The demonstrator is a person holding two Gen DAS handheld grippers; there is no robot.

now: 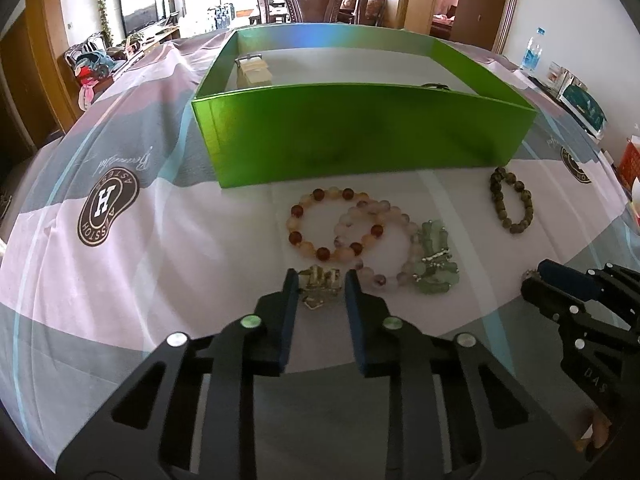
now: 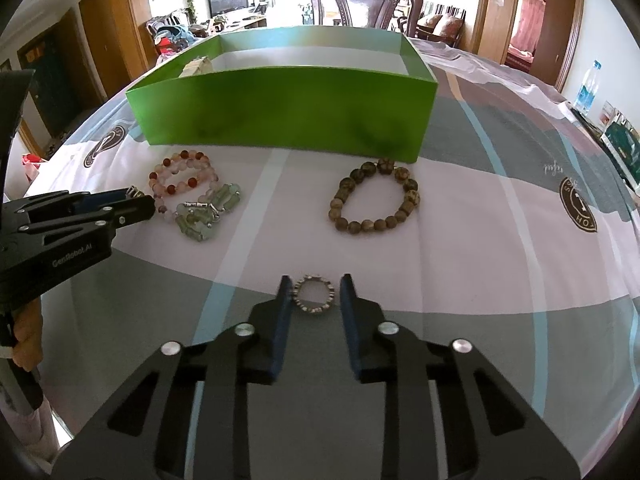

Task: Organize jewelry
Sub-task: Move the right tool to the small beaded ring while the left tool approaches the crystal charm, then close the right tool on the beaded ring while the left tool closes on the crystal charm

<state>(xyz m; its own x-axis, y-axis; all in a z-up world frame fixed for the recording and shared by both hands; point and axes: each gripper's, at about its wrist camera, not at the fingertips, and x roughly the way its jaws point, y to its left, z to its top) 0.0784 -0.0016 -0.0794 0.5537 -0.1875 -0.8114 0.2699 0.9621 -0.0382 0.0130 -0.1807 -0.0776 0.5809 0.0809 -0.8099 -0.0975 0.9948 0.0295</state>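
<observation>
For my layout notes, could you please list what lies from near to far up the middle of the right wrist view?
Right tongs → small beaded ring between its fingers → brown bead bracelet → green box → carved wooden chair.

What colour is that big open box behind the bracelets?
The box is bright, shiny green outside with a pale inside; the right wrist view shows it best.

Both hand-held grippers [image 1: 322, 280] [image 2: 315, 288] tilt downward (jaws narrowly parted).
</observation>
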